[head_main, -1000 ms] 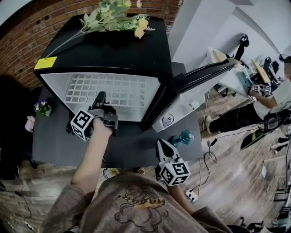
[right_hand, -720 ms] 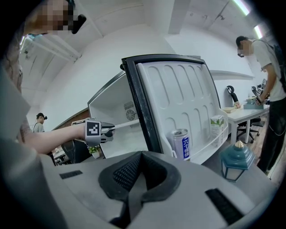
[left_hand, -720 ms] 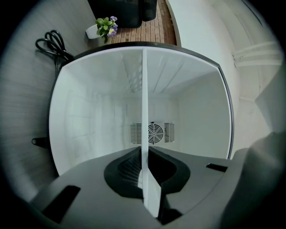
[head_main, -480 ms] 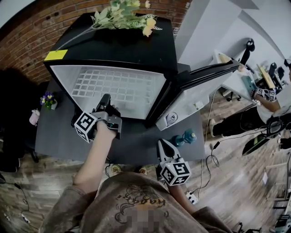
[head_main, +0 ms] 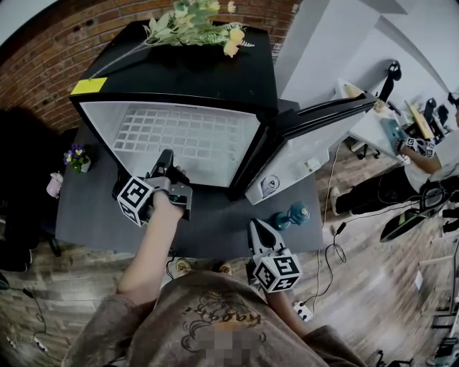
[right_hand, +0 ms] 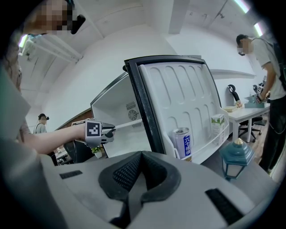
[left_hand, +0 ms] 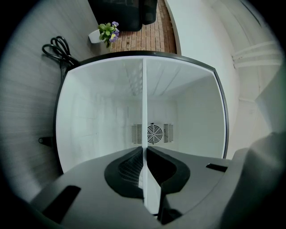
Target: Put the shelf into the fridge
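Note:
The black fridge stands open, its white inside facing me. The white grid shelf lies flat partway inside it. My left gripper is shut on the shelf's front edge. In the left gripper view the shelf shows edge-on as a thin white line clamped between the jaws of my left gripper, with the back-wall fan behind. My right gripper hangs shut and empty near my body, right of the fridge. The right gripper view shows my right gripper, the left gripper and the shelf.
The fridge door swings open to the right, holding a can and a carton. A teal lantern stands on the dark platform. Flowers lie on the fridge top. A small flower pot sits at the left. A person works at a desk, far right.
The head view has shifted a little. My left gripper keeps its hold on the shelf at about the same place at the fridge mouth. The right gripper has not moved.

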A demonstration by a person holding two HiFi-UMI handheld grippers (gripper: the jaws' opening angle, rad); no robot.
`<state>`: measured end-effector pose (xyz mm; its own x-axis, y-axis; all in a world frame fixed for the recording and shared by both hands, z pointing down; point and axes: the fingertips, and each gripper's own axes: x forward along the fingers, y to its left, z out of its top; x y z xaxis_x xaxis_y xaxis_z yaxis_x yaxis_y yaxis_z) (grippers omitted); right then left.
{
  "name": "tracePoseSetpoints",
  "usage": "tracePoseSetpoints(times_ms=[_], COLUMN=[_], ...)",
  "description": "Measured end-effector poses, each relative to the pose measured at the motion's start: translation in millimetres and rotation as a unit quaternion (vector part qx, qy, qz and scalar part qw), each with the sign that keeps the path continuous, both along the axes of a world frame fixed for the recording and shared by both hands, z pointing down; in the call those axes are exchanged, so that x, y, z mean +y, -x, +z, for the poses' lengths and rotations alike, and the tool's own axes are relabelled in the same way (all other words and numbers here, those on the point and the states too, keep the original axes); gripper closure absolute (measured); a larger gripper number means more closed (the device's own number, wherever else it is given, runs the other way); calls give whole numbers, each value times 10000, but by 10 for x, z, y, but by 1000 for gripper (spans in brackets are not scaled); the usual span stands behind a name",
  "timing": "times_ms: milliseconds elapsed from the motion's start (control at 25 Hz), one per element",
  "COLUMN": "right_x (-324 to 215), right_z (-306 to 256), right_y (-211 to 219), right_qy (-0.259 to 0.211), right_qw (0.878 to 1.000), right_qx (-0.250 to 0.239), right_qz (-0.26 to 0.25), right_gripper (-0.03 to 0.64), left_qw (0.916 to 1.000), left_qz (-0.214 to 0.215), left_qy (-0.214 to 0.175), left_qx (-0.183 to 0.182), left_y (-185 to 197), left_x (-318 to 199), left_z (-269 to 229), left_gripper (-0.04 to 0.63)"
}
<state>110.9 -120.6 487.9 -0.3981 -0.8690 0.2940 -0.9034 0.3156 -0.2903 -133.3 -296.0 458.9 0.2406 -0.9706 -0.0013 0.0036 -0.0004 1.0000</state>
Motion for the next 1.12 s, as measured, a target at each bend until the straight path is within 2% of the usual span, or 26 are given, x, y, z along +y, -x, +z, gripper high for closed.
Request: tracePoseSetpoints(times_ms=[1120], right_x=[-19], right_z=[26], right_y=[28], right_qy=[31], right_qw=[10000], right_qx=[-15], right_qz=[59], right_gripper=[618], left_qw=[9999], left_qz=[-97], left_qy=[91], left_qx=[2], left_y=[-2], left_x=[-108], left_z=[10], left_gripper=[548])
